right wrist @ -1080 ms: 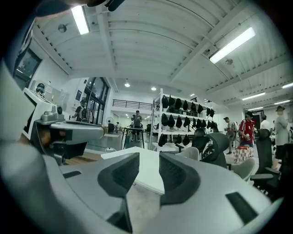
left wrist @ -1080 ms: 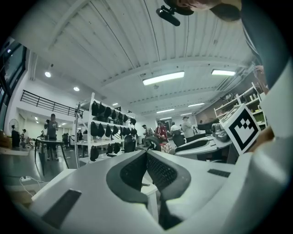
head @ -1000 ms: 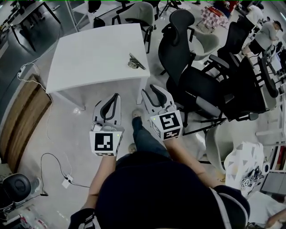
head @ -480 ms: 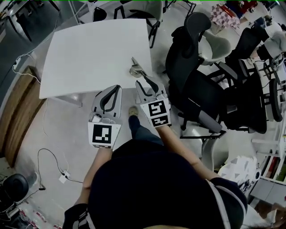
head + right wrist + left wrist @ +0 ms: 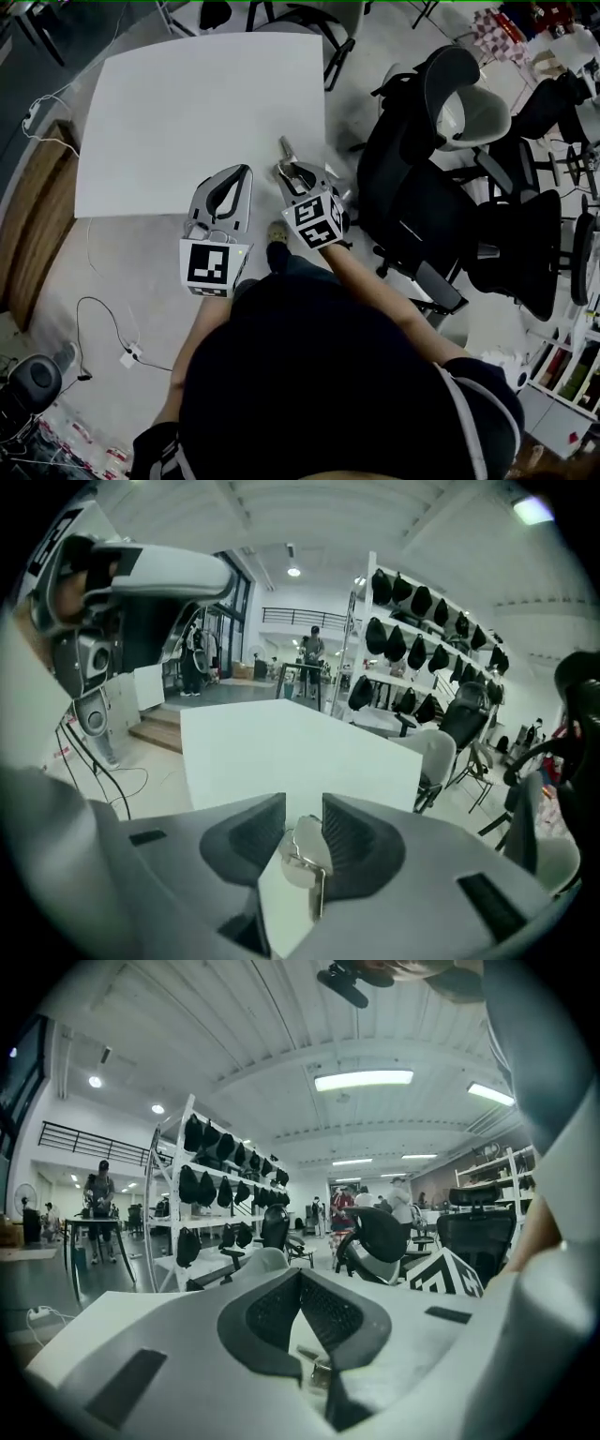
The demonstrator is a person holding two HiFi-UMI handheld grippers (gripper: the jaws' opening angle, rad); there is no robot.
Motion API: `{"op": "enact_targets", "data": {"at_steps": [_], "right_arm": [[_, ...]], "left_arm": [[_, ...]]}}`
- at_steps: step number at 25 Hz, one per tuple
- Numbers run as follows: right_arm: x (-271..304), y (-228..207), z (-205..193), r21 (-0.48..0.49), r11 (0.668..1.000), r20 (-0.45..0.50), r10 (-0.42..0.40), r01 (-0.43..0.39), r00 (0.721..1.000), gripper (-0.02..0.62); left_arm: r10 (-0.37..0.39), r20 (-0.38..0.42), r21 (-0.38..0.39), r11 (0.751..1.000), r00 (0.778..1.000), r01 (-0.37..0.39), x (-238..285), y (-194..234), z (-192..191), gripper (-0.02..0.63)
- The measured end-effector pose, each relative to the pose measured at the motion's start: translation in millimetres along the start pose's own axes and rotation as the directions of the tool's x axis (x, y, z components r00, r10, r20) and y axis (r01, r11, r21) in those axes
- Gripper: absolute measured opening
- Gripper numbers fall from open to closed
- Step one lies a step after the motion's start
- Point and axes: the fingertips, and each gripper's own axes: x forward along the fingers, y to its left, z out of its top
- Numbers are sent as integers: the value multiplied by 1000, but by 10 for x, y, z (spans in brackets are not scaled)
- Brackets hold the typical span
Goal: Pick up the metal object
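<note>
The metal object [image 5: 283, 149] is a small shiny cup with a flat strip handle. It lies near the front right corner of the white table [image 5: 187, 103]. In the right gripper view the metal object [image 5: 302, 855] sits between the two dark jaw pads, with a narrow gap on each side. My right gripper [image 5: 289, 169] is open around it. My left gripper [image 5: 246, 172] hovers at the table's front edge, to the left of the object; its tips meet and hold nothing. In its own view the left gripper [image 5: 300, 1275] looks level across the room.
Black office chairs [image 5: 422, 206] crowd the floor just right of the table, with a grey chair [image 5: 473, 108] behind them. A wooden panel [image 5: 28, 216] and a cable [image 5: 98, 323] lie on the floor at the left. Racks of dark gear [image 5: 216, 1194] stand far off.
The person has stepped up to the table. The right gripper has moved forward until its jaws straddle the metal object. The left gripper has come up to the table's front edge.
</note>
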Motion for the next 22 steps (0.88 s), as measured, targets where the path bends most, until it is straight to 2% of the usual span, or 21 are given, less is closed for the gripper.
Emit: {"op": "enact_targets", "data": {"at_steps": [6,11,15,22], "right_arm": [[413,4,-201,-15,997,-140,71,-74,988,126],[581,22,-327,-32,996,-241,77,-88,967,126],[649,39,-356,-61,995,-285,57,-77,957,126],[779,-1,-386,-89,996,-359,-5,-28,933,127]], "left_arm": [[-3,-19,-20,1000,1000,2,335,185,-69,23],[-24,-34,-37,999,999,23,484,300,-114,23],[-61,-38,-39,997,997,59,574,371,-90,23],[-171,-37,-69,983,985,169,776,506,-63,23]]}}
